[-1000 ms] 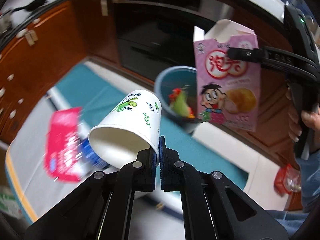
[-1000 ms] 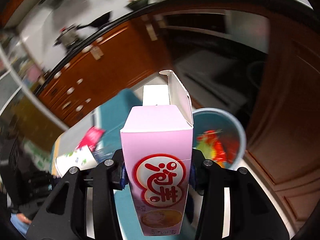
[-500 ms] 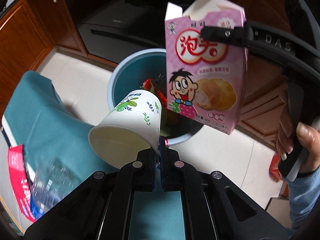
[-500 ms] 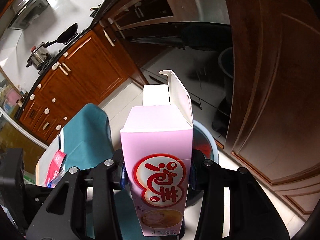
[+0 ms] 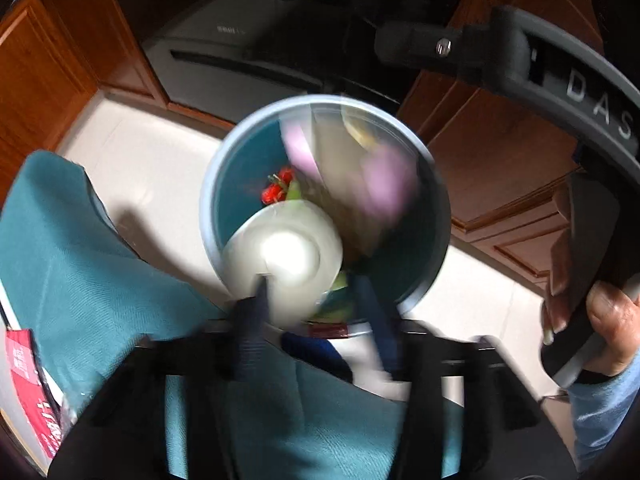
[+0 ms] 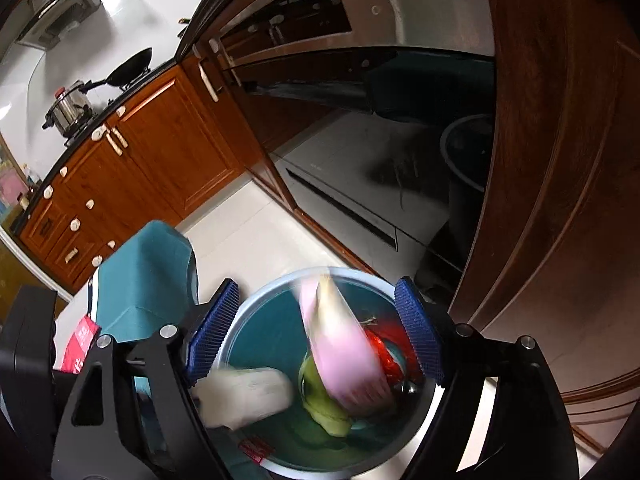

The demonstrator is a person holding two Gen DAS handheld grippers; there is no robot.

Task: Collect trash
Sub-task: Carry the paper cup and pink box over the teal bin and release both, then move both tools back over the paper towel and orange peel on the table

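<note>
Both sets of jaws stand spread wide with nothing between them: my right gripper (image 6: 316, 328) shows its blue ribbed pads (image 6: 214, 330) well apart over the bin, and my left gripper (image 5: 316, 312), badly smeared by motion, has its fingers parted too.

Largest thing first: the teal cloth (image 5: 80, 264) drapes over the bench edge at the lower left of the left view, with white tiled floor (image 5: 152, 152) beyond it and brown wooden cabinets (image 6: 152, 148) around. A dark oven front (image 6: 344, 216) sits behind.

Next, the round blue trash bin (image 5: 218, 168) stands on the floor just past the cloth's edge, right under both grippers.

Inside its rim I see the pink snack box (image 6: 344, 360), blurred, tilted, mouth end up, free of the jaws. Beside it, toward the bench side of the bin, the white paper cup (image 5: 284, 256) is blurred as well, its open mouth facing my left camera, touching neither pad that I can make out.

Under them lie green and red scraps (image 6: 324, 404).

A red packet (image 5: 32, 396) lies at the bench's left edge.
</note>
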